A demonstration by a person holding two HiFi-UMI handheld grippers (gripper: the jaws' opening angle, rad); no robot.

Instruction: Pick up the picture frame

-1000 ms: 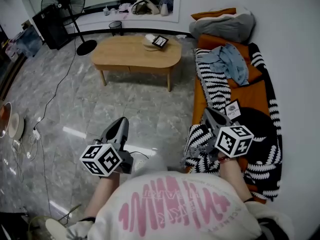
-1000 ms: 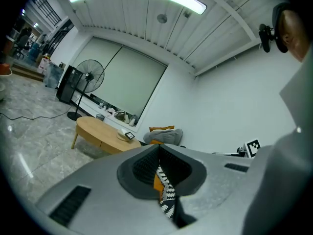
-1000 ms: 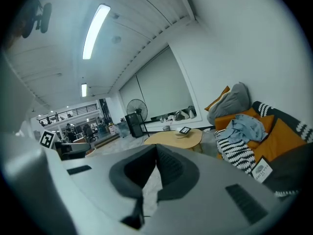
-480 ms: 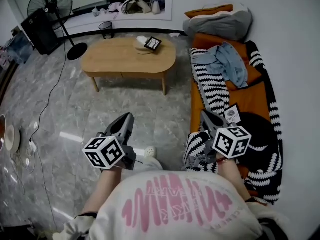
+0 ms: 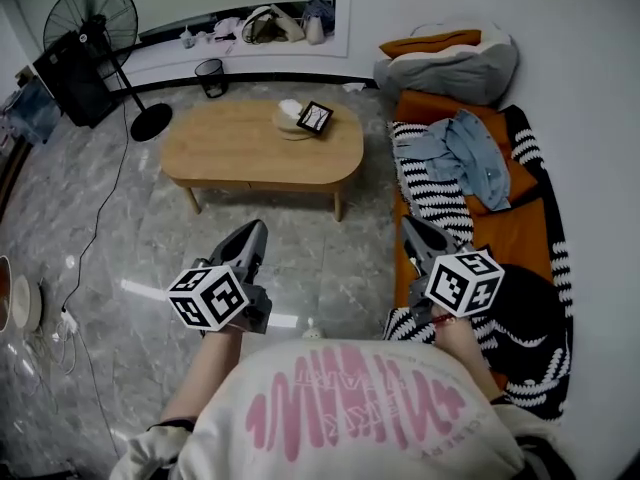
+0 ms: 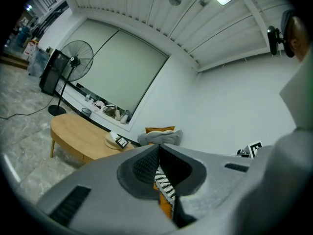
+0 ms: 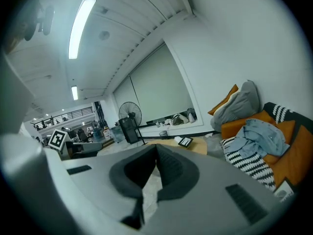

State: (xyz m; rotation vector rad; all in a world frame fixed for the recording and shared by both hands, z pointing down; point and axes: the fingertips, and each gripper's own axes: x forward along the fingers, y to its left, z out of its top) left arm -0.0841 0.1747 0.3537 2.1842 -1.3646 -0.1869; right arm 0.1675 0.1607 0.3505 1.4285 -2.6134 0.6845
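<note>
The picture frame (image 5: 316, 117), black-edged with a white face, leans on a pale round thing at the far right of the oval wooden coffee table (image 5: 230, 148). It also shows small in the left gripper view (image 6: 122, 142) and in the right gripper view (image 7: 185, 141). My left gripper (image 5: 256, 233) is held over the marble floor, well short of the table, jaws together and empty. My right gripper (image 5: 410, 227) hangs beside the sofa's front edge, also shut with nothing in it. Both point toward the table.
An orange sofa (image 5: 520, 218) with a zebra-striped throw, a denim shirt (image 5: 468, 153) and a grey cushion runs along the right wall. A standing fan (image 5: 95, 28) and a small bin (image 5: 210, 71) are behind the table. A cable (image 5: 95, 228) trails over the floor at left.
The person has stepped forward: the table and frame sit nearer and more central, and both grippers have travelled level toward them. Both jaws stayed shut.
</note>
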